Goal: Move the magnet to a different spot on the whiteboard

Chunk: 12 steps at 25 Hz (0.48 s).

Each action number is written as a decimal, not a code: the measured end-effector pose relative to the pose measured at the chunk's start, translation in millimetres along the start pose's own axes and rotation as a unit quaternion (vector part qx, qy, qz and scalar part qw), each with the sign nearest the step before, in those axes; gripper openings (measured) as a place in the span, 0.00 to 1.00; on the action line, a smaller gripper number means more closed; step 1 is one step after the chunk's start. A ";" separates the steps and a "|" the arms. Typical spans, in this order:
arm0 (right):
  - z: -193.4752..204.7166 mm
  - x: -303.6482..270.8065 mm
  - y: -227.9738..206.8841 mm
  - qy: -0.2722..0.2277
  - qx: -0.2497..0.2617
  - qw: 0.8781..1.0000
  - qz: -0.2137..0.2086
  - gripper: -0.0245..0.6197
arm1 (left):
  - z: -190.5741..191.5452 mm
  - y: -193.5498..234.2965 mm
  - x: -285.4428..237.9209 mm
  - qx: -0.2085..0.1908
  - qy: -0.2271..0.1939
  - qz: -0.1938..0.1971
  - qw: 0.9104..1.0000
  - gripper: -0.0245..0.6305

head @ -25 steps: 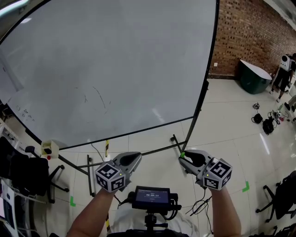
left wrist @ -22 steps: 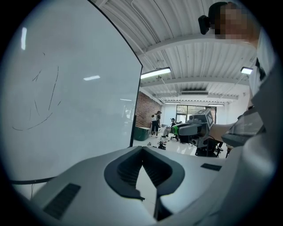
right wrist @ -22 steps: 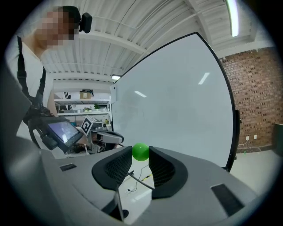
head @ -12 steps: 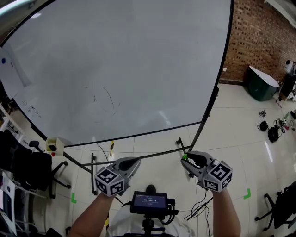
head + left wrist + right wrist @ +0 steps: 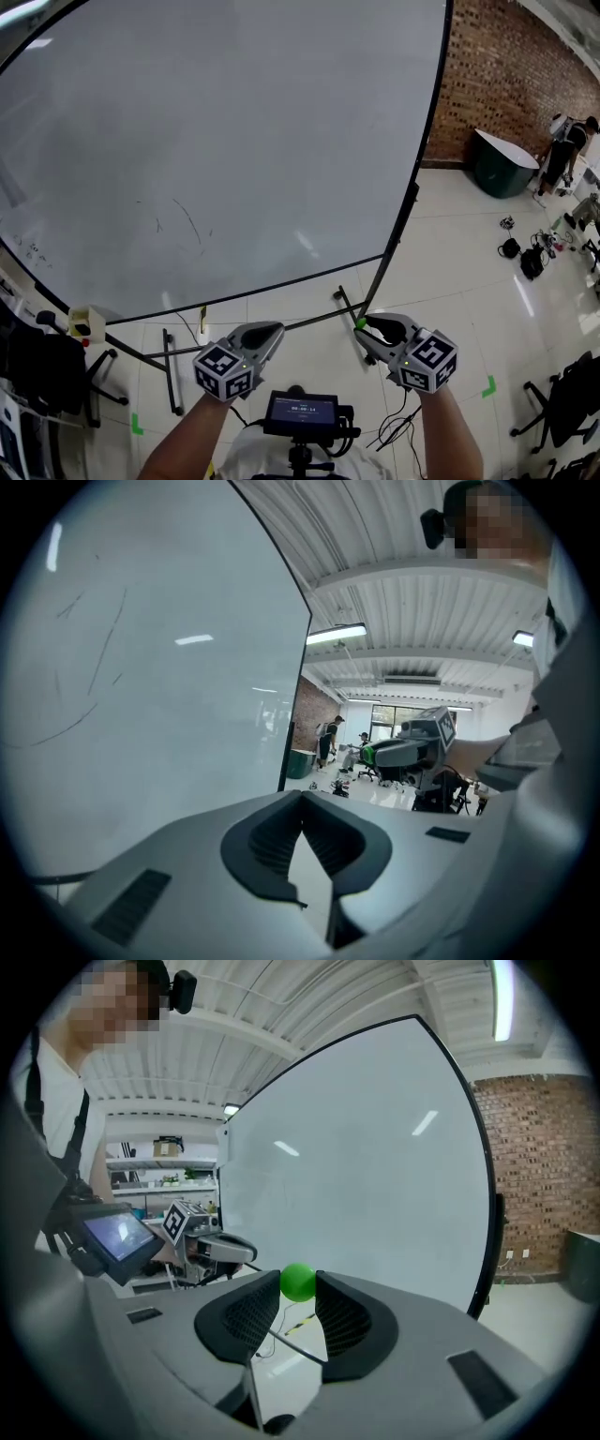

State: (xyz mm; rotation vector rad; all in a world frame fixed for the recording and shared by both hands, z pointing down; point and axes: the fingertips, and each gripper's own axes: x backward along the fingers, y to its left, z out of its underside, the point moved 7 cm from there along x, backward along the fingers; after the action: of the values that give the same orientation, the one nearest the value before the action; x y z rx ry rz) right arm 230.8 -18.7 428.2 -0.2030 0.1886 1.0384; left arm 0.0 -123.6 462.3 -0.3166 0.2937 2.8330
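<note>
Head view: my left gripper [image 5: 270,330] hangs low on the left with its jaws pressed together on nothing. It has no part in this step, so I would keep it down and clear of the board [image 5: 234,141].

The board fills the far side, tall and nearly bare, with only faint pen marks [image 5: 178,220] on its lower left.

On the right, my right gripper [image 5: 367,326] pinches the magnet [image 5: 360,323] at its very tips. The right gripper view shows the magnet [image 5: 298,1282] as a green ball squeezed between the two pads. It is off the board, held low over the floor near the board's lower right corner and apart from the surface.

I judge the step in hand to be the carry to a new spot. To do it well I would:
- raise the right gripper toward a bare patch
- bring the magnet in square to the board, not at a slant
- keep the pinch firm, since so little of the magnet sits between the pads
- part the jaws only once it has seated on the board

As for orientation, the magnet looks round from both views, so I can make out no long axis. I cannot tell which way its flat sticking face points. I would guess it faces forward, away from the gripper.
</note>
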 end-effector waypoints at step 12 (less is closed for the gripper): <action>-53.2 -32.2 -61.7 0.031 0.113 0.992 0.038 0.25 | -6.6 37.8 -31.2 0.006 0.016 -0.004 1.000 0.09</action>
State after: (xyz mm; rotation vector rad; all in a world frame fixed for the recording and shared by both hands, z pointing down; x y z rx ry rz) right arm 265.2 -89.4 389.7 -0.0227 0.3712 1.0784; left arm 19.5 -168.4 469.9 -0.3615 0.3147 2.8193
